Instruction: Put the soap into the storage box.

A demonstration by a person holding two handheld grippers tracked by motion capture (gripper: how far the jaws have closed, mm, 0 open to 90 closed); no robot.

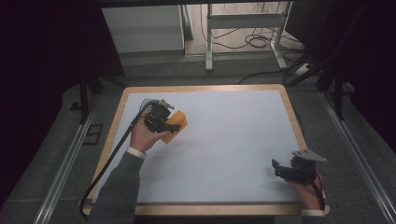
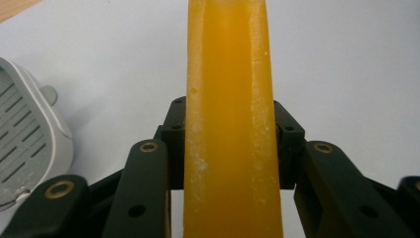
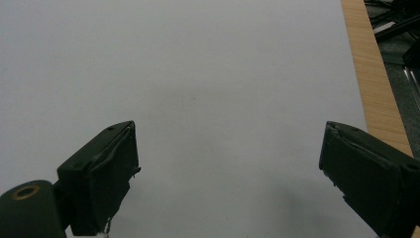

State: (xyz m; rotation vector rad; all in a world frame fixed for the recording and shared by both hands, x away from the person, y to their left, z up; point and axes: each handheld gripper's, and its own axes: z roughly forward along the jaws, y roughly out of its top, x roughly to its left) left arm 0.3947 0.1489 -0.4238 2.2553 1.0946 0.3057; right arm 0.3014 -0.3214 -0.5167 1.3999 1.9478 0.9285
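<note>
high view first: no brand, label or writing can be read on anything. the table (image 1: 210, 140), with its pale grey top and wooden rim, takes up the middle of the frame. at upper left of the tabletop the person's left hand (image 1: 142, 136) holds the left gripper (image 1: 169, 122), whose jaws are clamped on an orange sponge (image 1: 175, 123), a flat slab seen edge-on in the left gripper view as a tall orange strip (image 2: 229, 129) squeezed between the two black jaws. at the left edge of that same view sits part of a pale grey slotted object (image 2: 25, 144), lying on the table just beside the gripper; what it is i cannot tell. at lower right of the high view the right hand (image 1: 306, 193) holds the right gripper (image 1: 276, 169) near the table's right rim, with its grey three-cornered plate on top and a cable trailing back. in the right gripper view its jaws stand wide apart over bare tabletop, the right gripper (image 3: 228, 171) holding nothing, the wooden rim (image 3: 374, 84) running down the right side. beyond the table's far edge, at the top of the high view, stand a white metal frame (image 1: 245, 32) and loose cables (image 1: 254, 42) on the floor.
</note>
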